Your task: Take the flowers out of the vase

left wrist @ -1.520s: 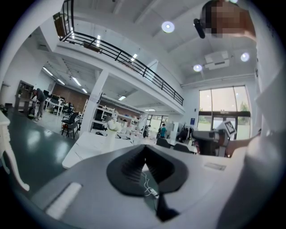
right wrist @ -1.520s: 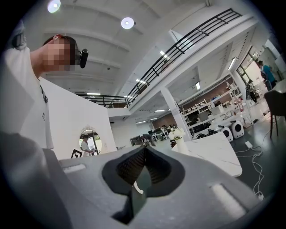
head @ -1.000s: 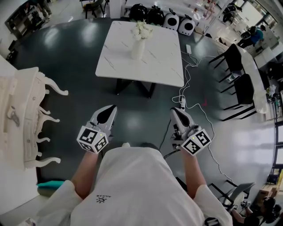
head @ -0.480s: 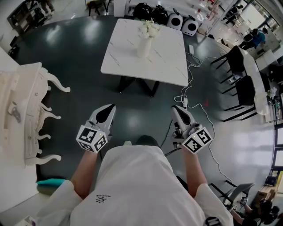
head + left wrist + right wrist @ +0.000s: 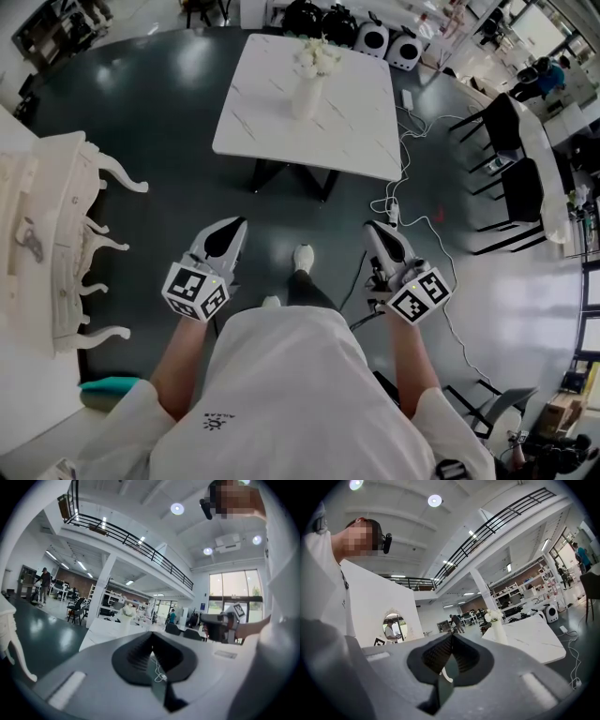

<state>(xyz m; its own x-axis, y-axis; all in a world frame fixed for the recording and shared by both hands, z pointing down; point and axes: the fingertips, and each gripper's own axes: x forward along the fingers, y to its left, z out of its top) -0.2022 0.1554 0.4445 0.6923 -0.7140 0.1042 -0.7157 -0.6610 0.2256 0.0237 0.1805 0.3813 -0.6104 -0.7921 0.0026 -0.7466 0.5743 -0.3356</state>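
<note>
I hold both grippers low in front of my body, the left gripper (image 5: 236, 231) at 11 o'clock and the right gripper (image 5: 377, 232) at 1 o'clock. Each points roughly level toward the white table (image 5: 352, 131) at 12 o'clock. In each gripper view the ribbed pads meet in a closed seam with nothing between them, so both are clenched on empty air. I judge this to be a carrying posture, since nothing is within reach to grasp.

The vase (image 5: 307, 97) stands upright on the far half of the table, a little left of its middle. The white flowers (image 5: 317, 58) are still bunched in its mouth, so the task itself has not begun. Vase and flowers are well apart from both grippers, with dark floor in between. My foot (image 5: 303, 257) is out ahead at 12 o'clock, which fits a walk toward the table.

A white cable (image 5: 412, 202) trails over the floor at 1 o'clock, and I would step clear of it. A carved white furniture piece (image 5: 56, 234) sits at 9 o'clock with its curled legs pointing my way, a good reason to keep the left gripper tucked in.

Once I am at the table, I expect one gripper should steady the slim vase, which looks easy to tip, while the other opens for the stems
</note>
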